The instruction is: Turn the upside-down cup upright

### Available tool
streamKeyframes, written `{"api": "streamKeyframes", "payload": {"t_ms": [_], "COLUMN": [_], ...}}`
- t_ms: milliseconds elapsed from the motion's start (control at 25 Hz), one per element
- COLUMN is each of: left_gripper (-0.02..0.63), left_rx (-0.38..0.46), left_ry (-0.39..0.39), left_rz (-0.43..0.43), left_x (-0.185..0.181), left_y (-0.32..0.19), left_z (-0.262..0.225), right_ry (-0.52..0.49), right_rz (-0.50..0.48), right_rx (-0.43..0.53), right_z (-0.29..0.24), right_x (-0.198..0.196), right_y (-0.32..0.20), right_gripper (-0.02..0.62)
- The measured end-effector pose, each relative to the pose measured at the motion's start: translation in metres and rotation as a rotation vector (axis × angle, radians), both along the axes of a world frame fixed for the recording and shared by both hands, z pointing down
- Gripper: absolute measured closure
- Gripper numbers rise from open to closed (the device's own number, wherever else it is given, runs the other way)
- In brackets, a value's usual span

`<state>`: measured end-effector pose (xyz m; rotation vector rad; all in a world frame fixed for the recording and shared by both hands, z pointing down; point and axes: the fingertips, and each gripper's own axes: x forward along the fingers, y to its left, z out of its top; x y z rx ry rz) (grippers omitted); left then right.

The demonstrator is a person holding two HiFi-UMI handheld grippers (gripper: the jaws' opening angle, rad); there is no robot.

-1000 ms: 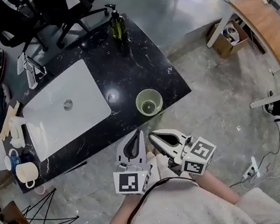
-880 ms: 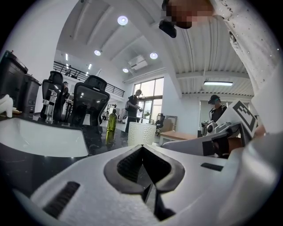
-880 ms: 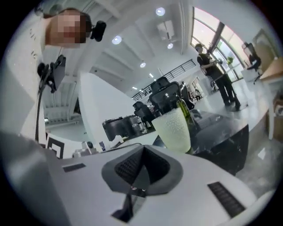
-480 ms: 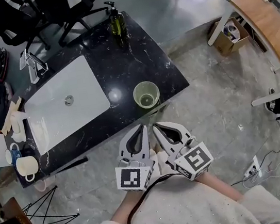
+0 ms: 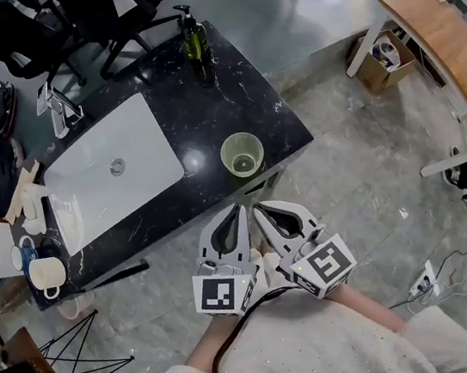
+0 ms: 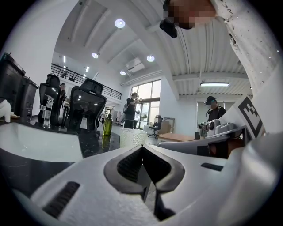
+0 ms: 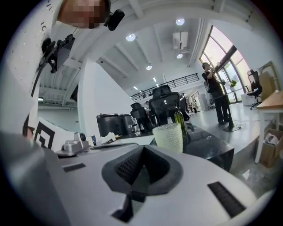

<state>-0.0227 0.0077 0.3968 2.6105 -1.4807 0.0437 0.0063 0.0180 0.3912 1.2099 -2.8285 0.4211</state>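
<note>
A pale green, textured cup (image 5: 243,155) stands with its mouth up near the front corner of the black marble counter (image 5: 203,99); it also shows as the cup (image 6: 132,137) and the cup (image 7: 168,137) in the gripper views. Both grippers are close to the person's body, off the counter's front edge, side by side and pointing at the cup. My left gripper (image 5: 239,210) (image 6: 142,146) is shut with nothing in it. My right gripper (image 5: 256,211) (image 7: 143,148) is likewise shut and empty. Neither touches the cup.
A white sink (image 5: 109,169) with a faucet (image 5: 56,108) is set in the counter's left part. A green soap bottle (image 5: 194,39) stands at the far edge, mugs (image 5: 45,272) at the left end. Office chairs lie beyond; a wooden desk (image 5: 447,45) and a box (image 5: 383,54) stand at right.
My right gripper has rolled and drawn in beside the left one, so the two now sit parallel. The cup has not moved.
</note>
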Motion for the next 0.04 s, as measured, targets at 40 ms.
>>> {"api": "streamKeyframes", "payload": {"t_ms": [40], "left_gripper": [0.601], "left_rx": [0.0], "left_ry": [0.0], "left_rz": [-0.001], "left_x": [-0.0002], "left_y": [0.0002], "left_z": [-0.0002], "right_ry": [0.001], "right_rz": [-0.001], "right_rx": [0.0], "right_z": [0.0], "right_x": [0.0001], "right_y": [0.0003], "right_gripper": [0.589]}}
